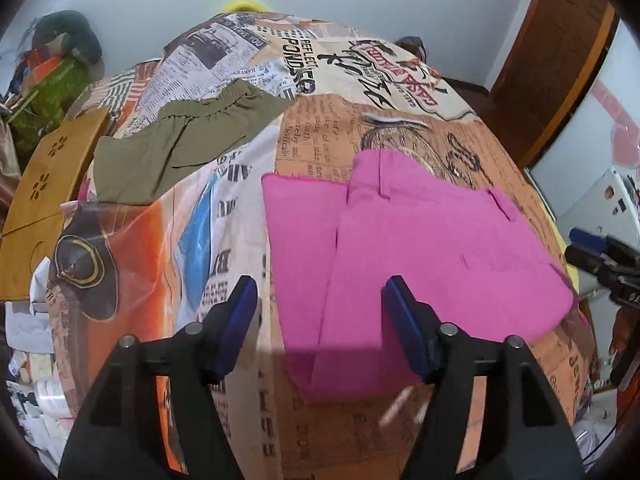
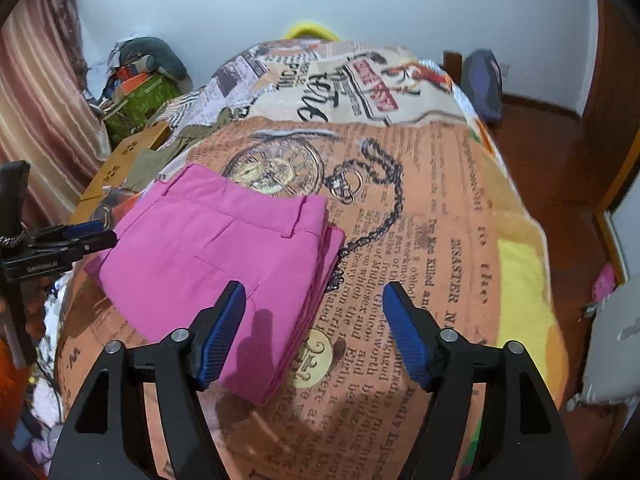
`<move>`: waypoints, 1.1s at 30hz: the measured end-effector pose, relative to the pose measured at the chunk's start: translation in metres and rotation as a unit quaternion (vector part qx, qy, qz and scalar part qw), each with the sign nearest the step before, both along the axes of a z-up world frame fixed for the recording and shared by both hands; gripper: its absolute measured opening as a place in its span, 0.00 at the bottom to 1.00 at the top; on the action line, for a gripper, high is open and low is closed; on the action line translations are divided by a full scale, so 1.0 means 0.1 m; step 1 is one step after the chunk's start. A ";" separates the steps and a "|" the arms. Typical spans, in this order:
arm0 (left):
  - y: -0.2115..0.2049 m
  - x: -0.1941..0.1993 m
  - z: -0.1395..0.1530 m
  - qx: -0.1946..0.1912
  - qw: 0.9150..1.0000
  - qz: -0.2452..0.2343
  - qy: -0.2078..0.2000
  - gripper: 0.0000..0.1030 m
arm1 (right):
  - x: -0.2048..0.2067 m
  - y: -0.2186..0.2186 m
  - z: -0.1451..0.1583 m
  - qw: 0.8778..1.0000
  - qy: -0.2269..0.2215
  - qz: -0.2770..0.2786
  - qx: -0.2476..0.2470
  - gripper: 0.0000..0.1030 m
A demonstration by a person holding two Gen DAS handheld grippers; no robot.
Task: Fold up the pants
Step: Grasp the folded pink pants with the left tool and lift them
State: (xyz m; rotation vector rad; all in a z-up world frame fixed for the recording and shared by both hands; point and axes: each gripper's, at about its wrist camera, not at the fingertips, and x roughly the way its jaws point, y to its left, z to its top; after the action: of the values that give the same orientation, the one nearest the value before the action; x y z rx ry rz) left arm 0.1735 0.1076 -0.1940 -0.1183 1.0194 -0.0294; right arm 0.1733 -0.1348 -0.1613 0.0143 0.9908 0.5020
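on the bed (image 2: 440, 208), over a newspaper-print cover, pink pants (image 2: 224, 248) lie folded into a compact stack, waistband toward the far side. left gripper (image 1: 318, 300) hovers above their near edge, jaws spread wide, holding nothing. right gripper (image 2: 314, 304) likewise parted and empty, over the stack's right edge. olive shorts (image 1: 180, 148) lie well apart, beside a wooden board (image 1: 44, 184).

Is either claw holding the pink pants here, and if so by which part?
Nothing is held. The left claw and right claw both hang open above the folded pink pants, with nothing between their fingers.
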 end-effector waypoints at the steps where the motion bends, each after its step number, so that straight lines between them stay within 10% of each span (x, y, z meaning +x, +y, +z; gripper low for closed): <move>1: 0.01 0.02 -0.01 -0.003 1.000 -0.002 0.003 0.65 | 0.04 0.01 -0.04 1.000 0.008 -0.003 0.001 0.66; 18: 0.05 0.45 -0.29 -0.080 0.996 -0.032 0.031 0.66 | 0.43 0.17 -0.52 0.991 0.107 0.024 0.071 0.66; 33: -0.10 0.50 -0.17 -0.089 0.994 -0.055 0.019 0.19 | 0.49 0.22 -0.33 0.996 0.054 0.026 0.060 0.16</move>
State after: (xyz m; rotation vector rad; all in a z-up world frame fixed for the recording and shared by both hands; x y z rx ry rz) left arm 0.2231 0.0973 -0.2106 -0.2261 1.0598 -0.2205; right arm 0.2225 -0.1125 -0.1943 0.1253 1.0672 0.6134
